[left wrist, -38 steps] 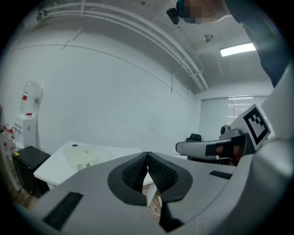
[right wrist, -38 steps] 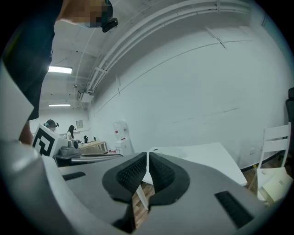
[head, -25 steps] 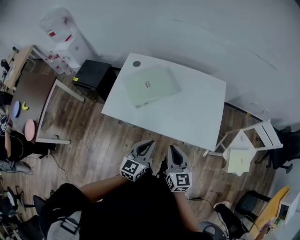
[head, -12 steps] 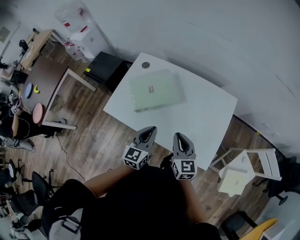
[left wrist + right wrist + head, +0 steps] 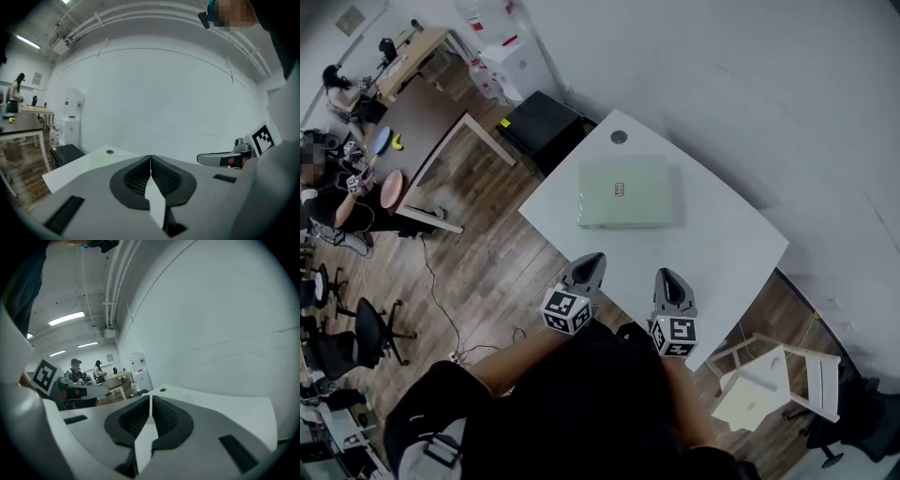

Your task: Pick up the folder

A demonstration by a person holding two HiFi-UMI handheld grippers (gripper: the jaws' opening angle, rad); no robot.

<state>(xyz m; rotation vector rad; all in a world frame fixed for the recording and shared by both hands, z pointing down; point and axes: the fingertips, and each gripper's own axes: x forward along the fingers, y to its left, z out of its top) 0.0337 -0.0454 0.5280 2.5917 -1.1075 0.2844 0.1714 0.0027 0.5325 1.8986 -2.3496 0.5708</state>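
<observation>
Nothing of the pickup is done yet: the pale green, flat rectangular folder [image 5: 630, 192] lies untouched on the white table [image 5: 722, 253]. The left gripper [image 5: 590, 262] and right gripper [image 5: 667, 279] hover at the near edge, the 2 tools' jaws pressed together on nothing; reaching, opening and grasping remain.

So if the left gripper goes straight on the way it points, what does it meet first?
The left gripper would likely meet the white table first, short of the green folder; depth is unclear.
</observation>
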